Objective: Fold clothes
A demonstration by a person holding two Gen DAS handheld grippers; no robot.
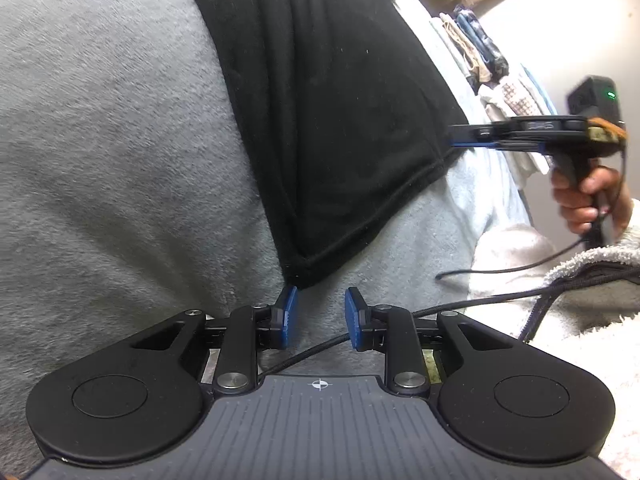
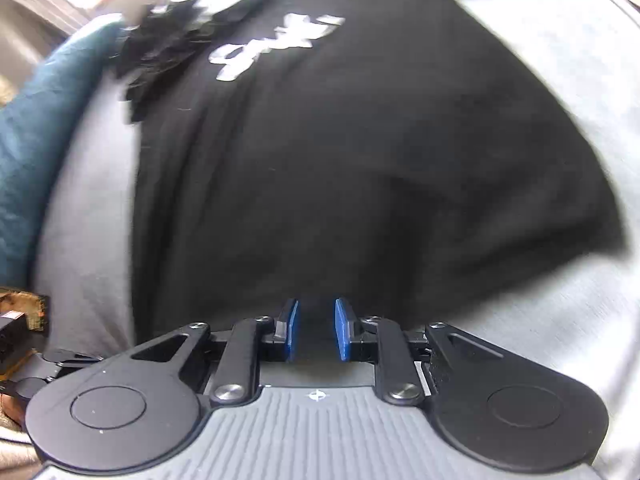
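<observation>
Right gripper over a black printed garment

The black-framed right gripper with blue pads sits at the lower centre, its jaws slightly apart with dark cloth showing between them. The black fabric garment with blurred white lettering fills mid-frame on a pale grey cloth surface; a teal fabric piece lies at the left edge.

The black T-shirt is matt knit cloth, flecked with lint, its white print smoother and faintly shiny. Under it the grey blanket looks like soft, brushed fleece (nap clearly visible). The left gripper is matt black plastic with polished metal pivot screws; its blue pads look rubbery. A white fleece sleeve is coarse and nubbly. The cable is braided.
</observation>
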